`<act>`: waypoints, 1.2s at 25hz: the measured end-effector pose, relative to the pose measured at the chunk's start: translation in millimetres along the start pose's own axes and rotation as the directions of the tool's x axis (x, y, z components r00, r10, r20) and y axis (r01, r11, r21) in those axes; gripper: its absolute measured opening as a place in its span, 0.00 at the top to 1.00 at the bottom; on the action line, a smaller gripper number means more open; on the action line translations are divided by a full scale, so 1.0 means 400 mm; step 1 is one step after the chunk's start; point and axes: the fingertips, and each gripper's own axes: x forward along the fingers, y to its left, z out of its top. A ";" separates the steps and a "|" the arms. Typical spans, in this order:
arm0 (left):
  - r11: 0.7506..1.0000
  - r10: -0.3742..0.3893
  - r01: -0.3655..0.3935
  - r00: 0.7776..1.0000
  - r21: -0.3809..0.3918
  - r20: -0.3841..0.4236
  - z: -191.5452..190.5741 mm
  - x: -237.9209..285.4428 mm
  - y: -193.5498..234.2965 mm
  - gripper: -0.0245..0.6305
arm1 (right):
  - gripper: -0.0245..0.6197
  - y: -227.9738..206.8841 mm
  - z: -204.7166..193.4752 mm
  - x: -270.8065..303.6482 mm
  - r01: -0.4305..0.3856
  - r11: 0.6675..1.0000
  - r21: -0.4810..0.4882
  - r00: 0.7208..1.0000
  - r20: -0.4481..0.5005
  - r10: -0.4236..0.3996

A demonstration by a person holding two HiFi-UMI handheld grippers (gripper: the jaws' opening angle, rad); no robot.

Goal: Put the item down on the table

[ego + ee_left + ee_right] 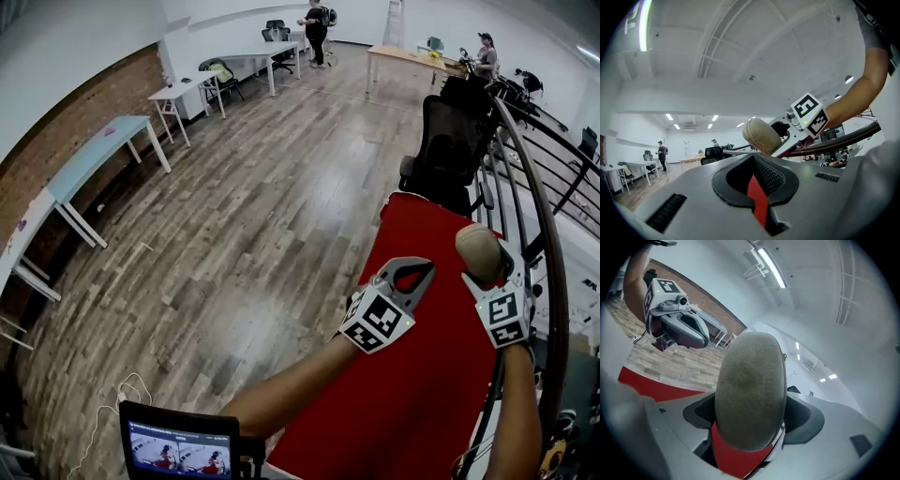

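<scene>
A tan, oval, rough-skinned item is held above the far right part of the red table, and my right gripper is shut on it. In the right gripper view the item fills the space between the jaws and hides their tips. My left gripper hovers over the table just left of the item, with its jaws together and nothing between them. From the left gripper view the item shows just beyond my left gripper, apart from it.
A black office chair stands at the table's far end. A dark curved railing runs along its right side. A small screen sits at the near left. White tables line the brick wall, and people stand far off.
</scene>
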 end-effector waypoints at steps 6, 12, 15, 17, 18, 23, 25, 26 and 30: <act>1.000 -0.013 0.013 0.997 -0.004 -0.082 -0.160 0.121 0.006 0.96 | 0.38 0.023 -0.171 0.212 -0.076 0.995 0.058 0.995 -0.066 0.080; 0.999 -0.023 0.017 0.990 -0.042 -0.137 -0.301 0.188 0.011 0.96 | 0.38 0.072 -0.286 0.354 -0.137 0.987 0.088 0.983 -0.109 0.146; 0.998 -0.025 0.016 0.989 -0.058 -0.148 -0.354 0.220 0.014 0.96 | 0.38 0.084 -0.334 0.413 -0.152 0.983 0.104 0.979 -0.121 0.164; 0.998 -0.025 0.015 0.988 -0.066 -0.155 -0.390 0.236 0.016 0.96 | 0.38 0.104 -0.372 0.450 -0.161 0.978 0.130 0.975 -0.133 0.178; 0.997 -0.026 0.014 0.987 -0.072 -0.161 -0.411 0.241 0.016 0.96 | 0.38 0.121 -0.392 0.467 -0.168 0.975 0.145 0.972 -0.141 0.189; 0.996 -0.019 0.002 0.983 -0.088 -0.185 -0.516 0.257 0.023 0.96 | 0.38 0.207 -0.478 0.537 -0.181 0.967 0.180 0.962 -0.173 0.212; 0.996 -0.015 -0.004 0.981 -0.094 -0.196 -0.555 0.267 0.024 0.96 | 0.38 0.230 -0.511 0.558 -0.177 0.966 0.188 0.960 -0.182 0.211; 0.995 -0.013 -0.007 0.979 -0.098 -0.202 -0.573 0.270 0.024 0.96 | 0.38 0.241 -0.526 0.567 -0.179 0.965 0.192 0.959 -0.186 0.215; 0.994 -0.014 -0.010 0.975 -0.106 -0.221 -0.625 0.275 0.021 0.96 | 0.38 0.292 -0.577 0.591 -0.196 0.963 0.184 0.948 -0.216 0.234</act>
